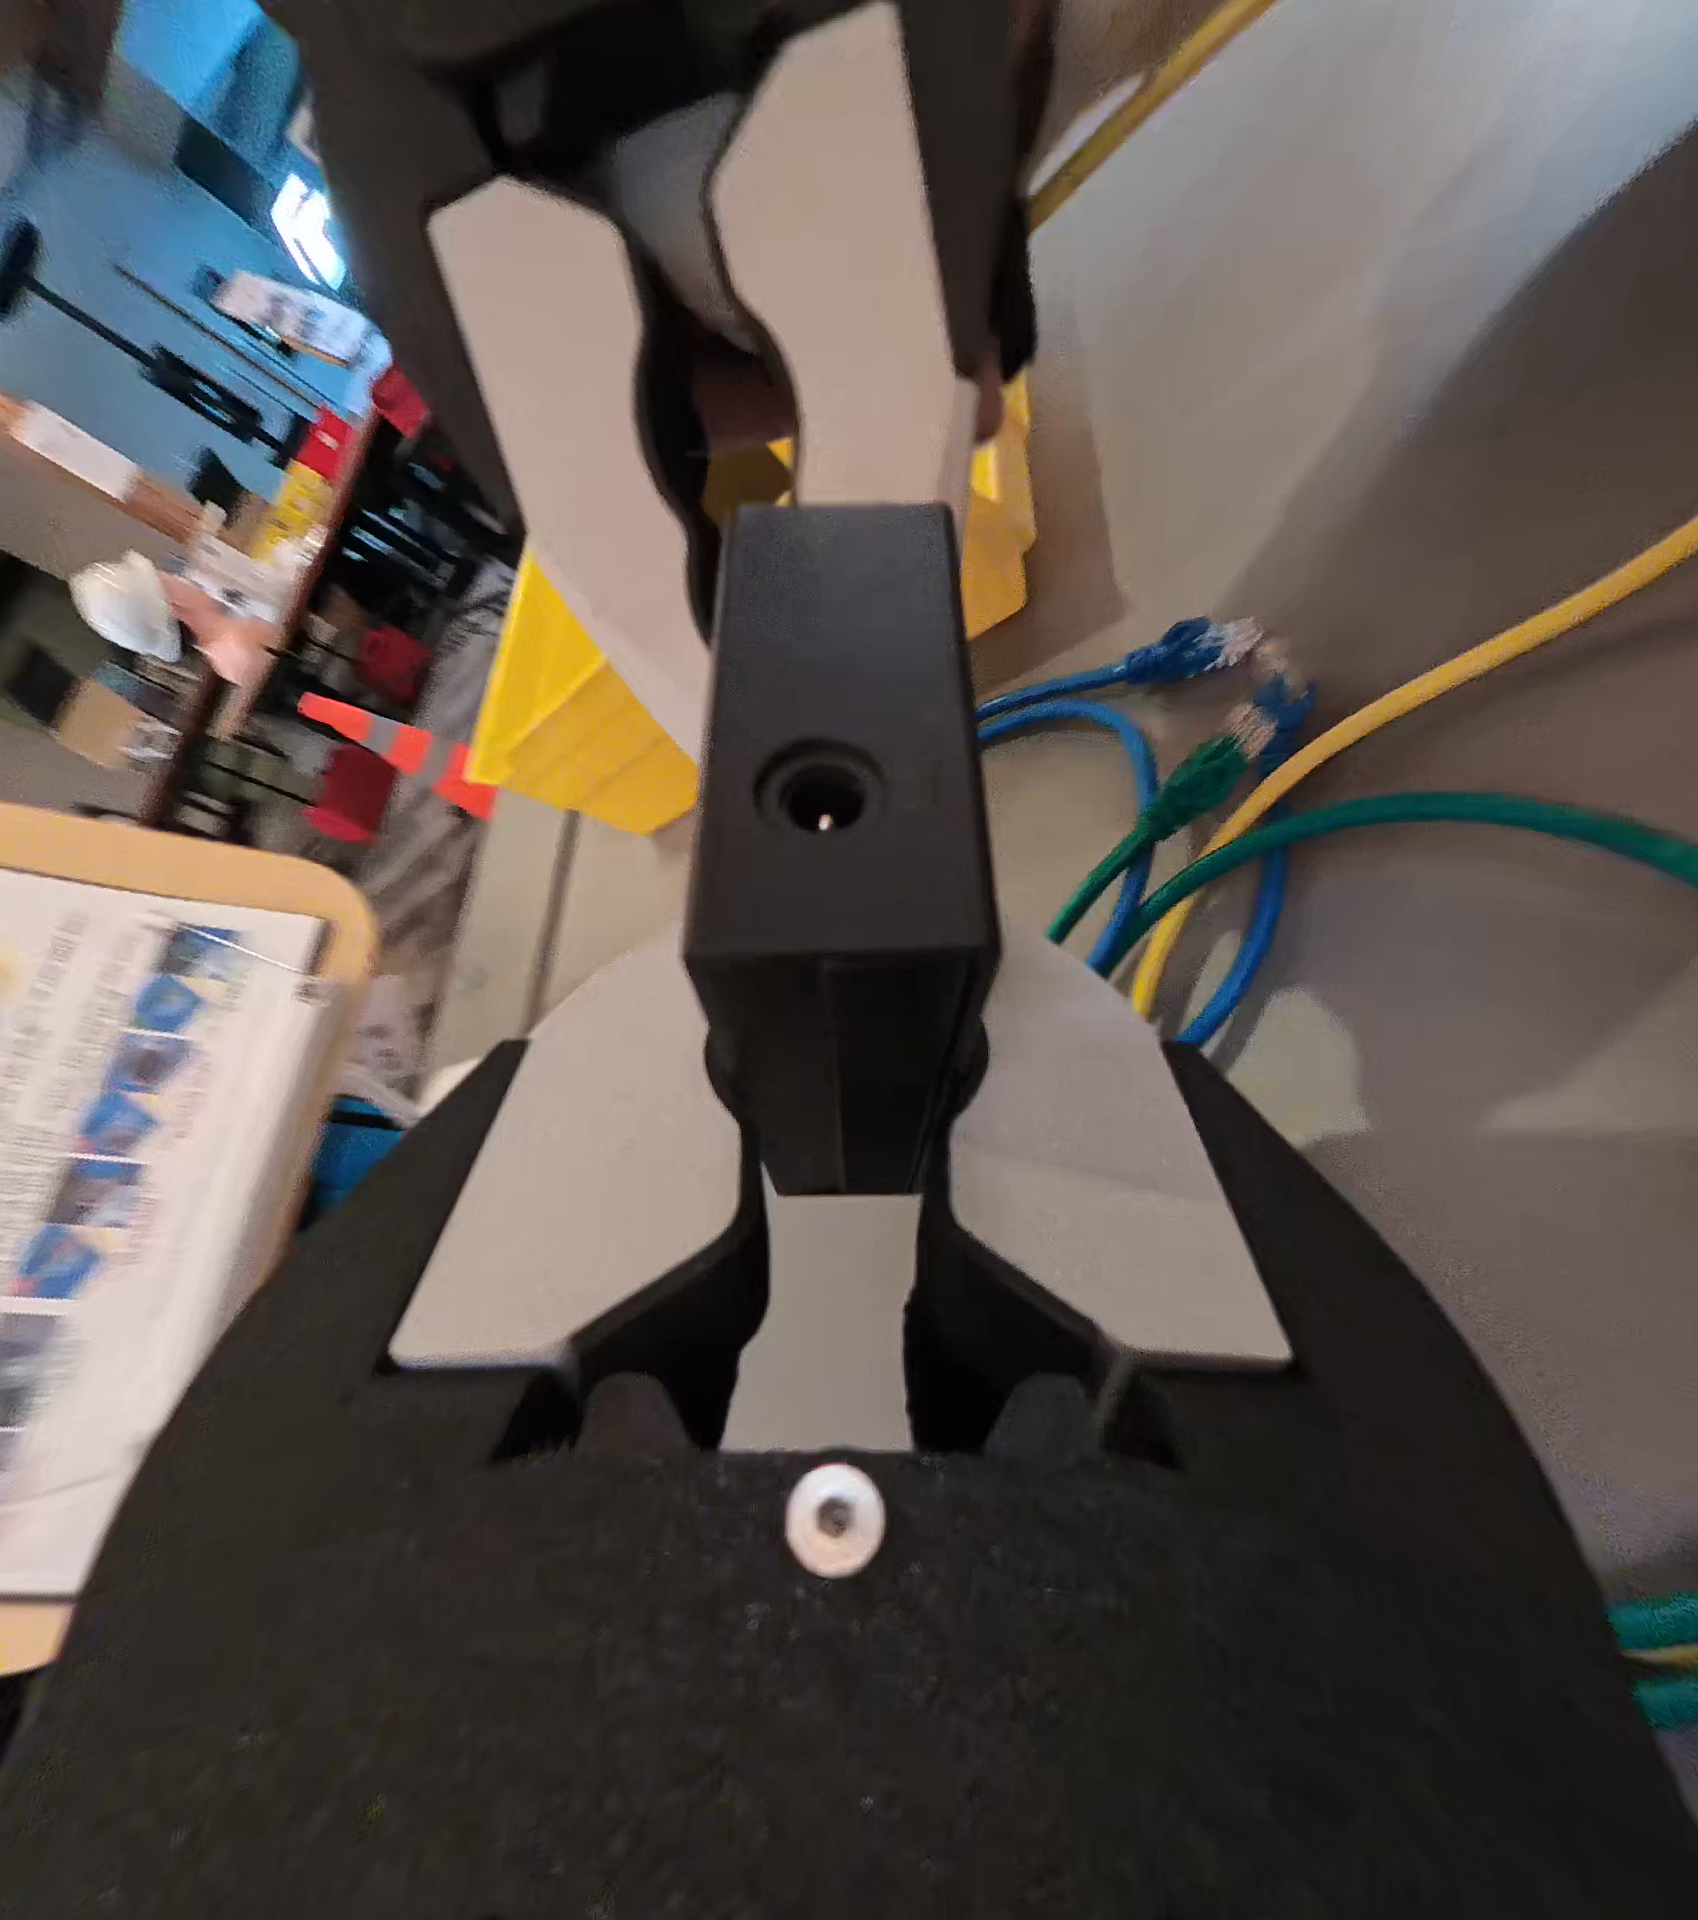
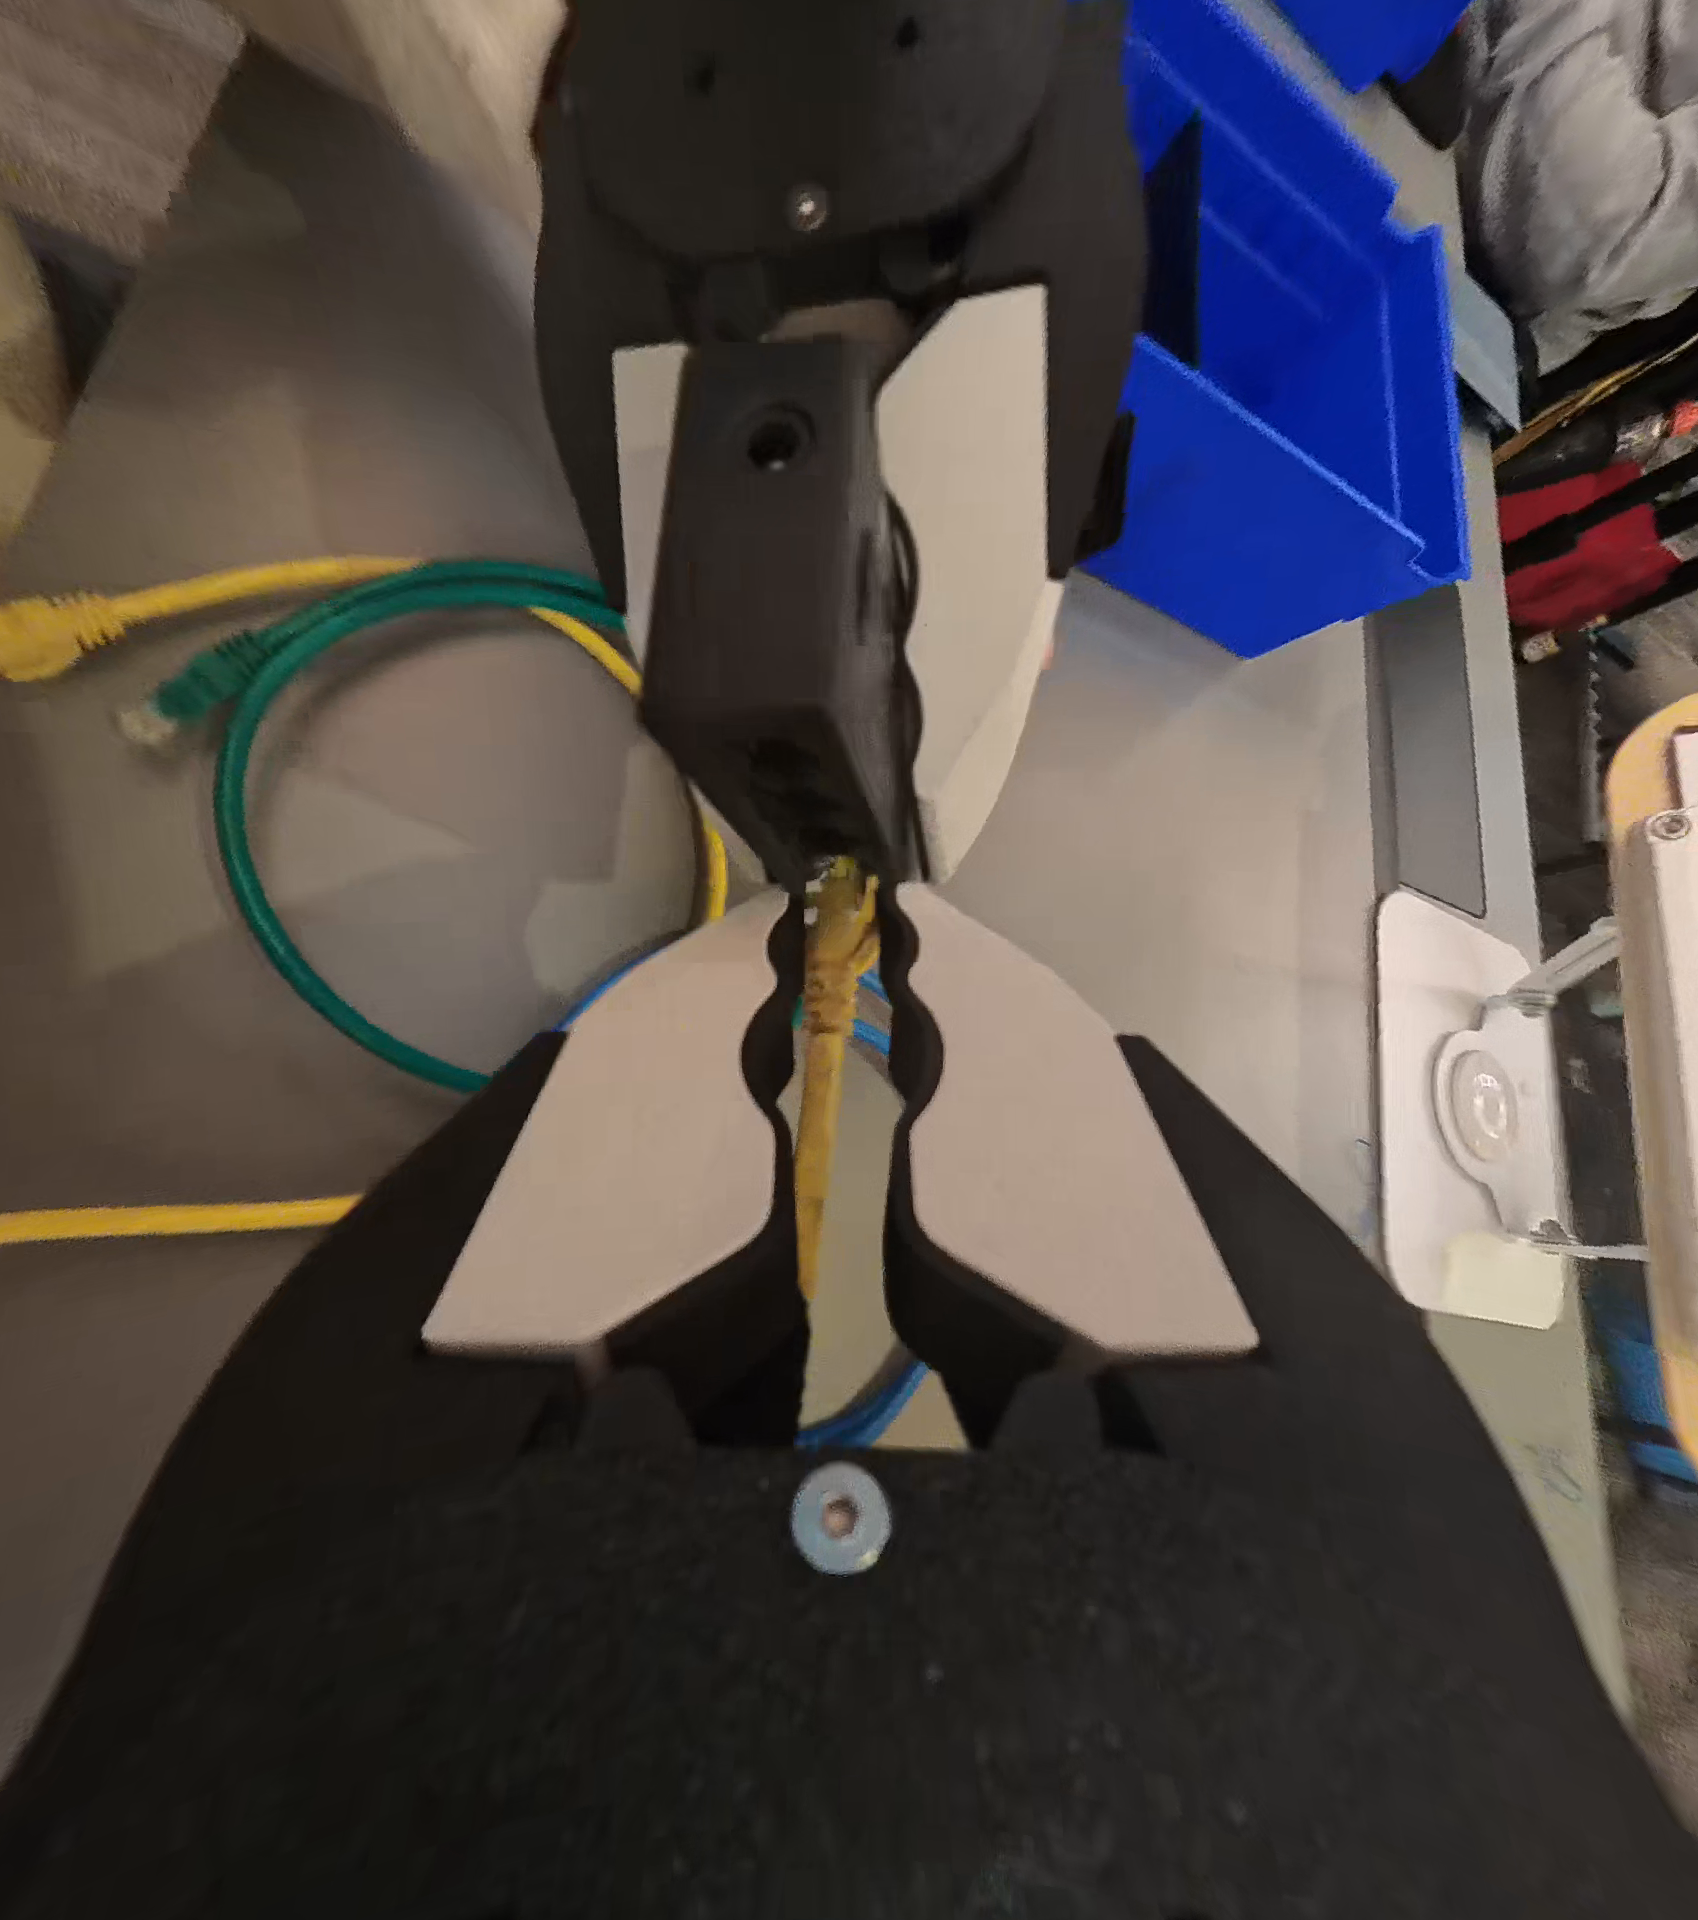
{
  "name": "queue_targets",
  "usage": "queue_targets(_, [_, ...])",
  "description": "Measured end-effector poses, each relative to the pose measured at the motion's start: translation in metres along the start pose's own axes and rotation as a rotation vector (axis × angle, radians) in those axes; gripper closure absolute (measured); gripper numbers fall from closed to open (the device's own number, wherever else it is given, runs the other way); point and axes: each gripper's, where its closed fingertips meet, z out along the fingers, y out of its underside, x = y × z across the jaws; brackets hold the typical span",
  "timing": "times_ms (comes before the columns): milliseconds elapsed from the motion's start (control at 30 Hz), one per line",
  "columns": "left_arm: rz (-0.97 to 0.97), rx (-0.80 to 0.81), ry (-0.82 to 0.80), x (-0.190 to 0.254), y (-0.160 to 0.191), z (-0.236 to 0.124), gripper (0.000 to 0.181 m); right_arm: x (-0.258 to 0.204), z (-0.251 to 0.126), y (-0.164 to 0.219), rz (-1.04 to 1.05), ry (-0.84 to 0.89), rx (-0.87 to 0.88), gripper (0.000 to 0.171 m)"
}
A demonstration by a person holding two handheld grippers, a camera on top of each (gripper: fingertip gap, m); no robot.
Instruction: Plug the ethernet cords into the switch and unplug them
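The black switch (image 1: 840,831) hangs off the desk (image 1: 1447,364), clamped at one end in my left fingers (image 1: 840,1049). At its port face sits the yellow cord's plug (image 2: 840,935), pinched in my right fingers (image 2: 840,935) at the mouth of a port; whether it has clicked home I cannot tell. I judge this the plugging or pulling of cord 1. Next calls for a straight push or pull along the port axis, left holding firm. The green cord (image 2: 305,665) and blue cords (image 1: 1136,727) lie loose on the desk.
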Motion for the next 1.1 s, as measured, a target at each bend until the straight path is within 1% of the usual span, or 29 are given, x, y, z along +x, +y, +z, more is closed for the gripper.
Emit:
queue_targets(67, [0.127,-0.02,-0.06,-0.004,-0.003,-0.002,0.152,-0.001,-0.005,-0.003,0.119,-0.077,0.064,0.156])
queue_targets(133, [0.206,-0.037,-0.098,-0.005,-0.005,-0.004,0.152,0.001,-0.01,-0.006,0.325,-0.195,0.153,0.151])
queue_targets(200, [0.252,-0.047,-0.129,-0.007,-0.006,-0.005,0.152,0.006,-0.014,-0.013,0.513,-0.3,0.278,0.151])
queue_targets(267, [0.253,-0.068,-0.135,-0.007,-0.004,-0.004,0.152,0.004,-0.015,-0.013,0.616,-0.398,0.328,0.15])
queue_targets(333, [0.254,-0.096,-0.144,-0.009,-0.001,-0.004,0.151,-0.002,-0.007,-0.008,0.628,-0.418,0.303,0.15])
queue_targets(367, [0.256,-0.104,-0.142,-0.009,0.001,-0.004,0.151,-0.002,-0.003,-0.006,0.628,-0.389,0.286,0.156])
queue_targets(433, [0.26,-0.11,-0.144,-0.009,0.002,-0.005,0.152,0.0,-0.001,-0.006,0.642,-0.361,0.304,0.157])
queue_targets(533, [0.27,-0.131,-0.127,-0.005,0.007,-0.003,0.151,-0.004,0.002,-0.002,0.665,-0.361,0.268,0.158])
queue_targets(667, [0.265,-0.139,-0.107,0.001,0.004,-0.003,0.151,-0.015,-0.002,0.0,0.683,-0.414,0.281,0.158])
queue_targets(1000, [0.245,-0.154,-0.098,0.001,0.002,-0.006,0.151,-0.017,-0.007,-0.003,0.694,-0.437,0.322,0.159])
queue_targets(1100, [0.247,-0.159,-0.1,0.004,0.003,-0.004,0.15,-0.02,-0.007,-0.001,0.699,-0.441,0.311,0.159])
